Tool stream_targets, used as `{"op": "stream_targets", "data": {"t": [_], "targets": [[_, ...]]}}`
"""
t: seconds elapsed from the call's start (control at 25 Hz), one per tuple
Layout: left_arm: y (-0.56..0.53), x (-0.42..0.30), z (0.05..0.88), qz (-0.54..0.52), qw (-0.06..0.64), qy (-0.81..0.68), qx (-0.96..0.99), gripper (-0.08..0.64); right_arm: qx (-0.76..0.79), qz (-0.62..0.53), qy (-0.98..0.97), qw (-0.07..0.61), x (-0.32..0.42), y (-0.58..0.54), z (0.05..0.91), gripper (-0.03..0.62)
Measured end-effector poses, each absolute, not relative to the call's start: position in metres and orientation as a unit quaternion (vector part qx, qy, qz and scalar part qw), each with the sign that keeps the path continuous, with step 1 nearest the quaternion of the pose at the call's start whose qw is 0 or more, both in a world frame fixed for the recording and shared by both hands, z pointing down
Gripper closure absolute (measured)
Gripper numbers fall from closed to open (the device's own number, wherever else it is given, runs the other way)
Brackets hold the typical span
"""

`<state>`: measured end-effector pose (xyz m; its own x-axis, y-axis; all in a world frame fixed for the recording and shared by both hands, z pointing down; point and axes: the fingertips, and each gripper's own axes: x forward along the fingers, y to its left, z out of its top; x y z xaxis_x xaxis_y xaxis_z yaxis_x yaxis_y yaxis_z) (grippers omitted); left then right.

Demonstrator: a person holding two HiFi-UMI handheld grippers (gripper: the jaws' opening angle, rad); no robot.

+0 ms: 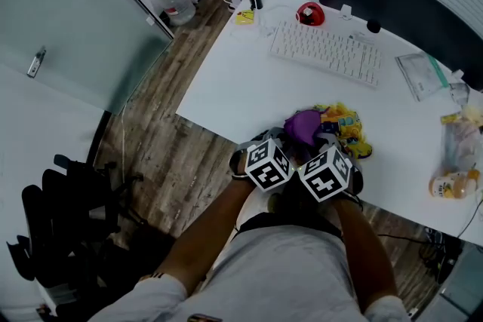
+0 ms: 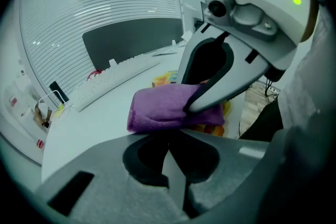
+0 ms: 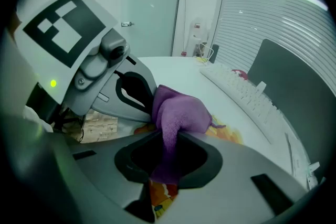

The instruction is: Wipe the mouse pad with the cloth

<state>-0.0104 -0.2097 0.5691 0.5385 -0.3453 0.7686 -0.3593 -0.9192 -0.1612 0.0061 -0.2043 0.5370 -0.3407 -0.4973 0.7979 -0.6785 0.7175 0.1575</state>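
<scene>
Head view: purple terry cloth (image 1: 304, 124) lay bunched on a colourful printed mouse pad (image 1: 352, 133) near the front edge of the white desk (image 1: 241, 87). Left gripper view: left gripper (image 2: 170, 136) had its jaws pressed together with nothing between them, tips just short of the cloth. Right gripper view: right gripper (image 3: 168, 136) was clamped on a fold of the cloth, pad visible beneath.
</scene>
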Motion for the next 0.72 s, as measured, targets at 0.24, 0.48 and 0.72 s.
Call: {"op": "stream_targets", "data": {"t": [0.24,0.48,0.72], "targets": [[-0.21,-0.01,0.569,0.432,0.011,-0.205,0.878,0.545,0.384,0.115,-0.798,0.449,0.044,-0.201,0.541,0.522],[-0.21,-0.011,0.569,0.431,0.015,-0.207,0.878,0.545,0.434,0.142,-0.769,0.447,0.106,-0.196,0.54,0.522],[-0.21,-0.011,0.57,0.431,0.018,-0.208,0.878,0.545,0.485,0.171,-0.736,0.44,0.168,-0.189,0.542,0.523]]}}
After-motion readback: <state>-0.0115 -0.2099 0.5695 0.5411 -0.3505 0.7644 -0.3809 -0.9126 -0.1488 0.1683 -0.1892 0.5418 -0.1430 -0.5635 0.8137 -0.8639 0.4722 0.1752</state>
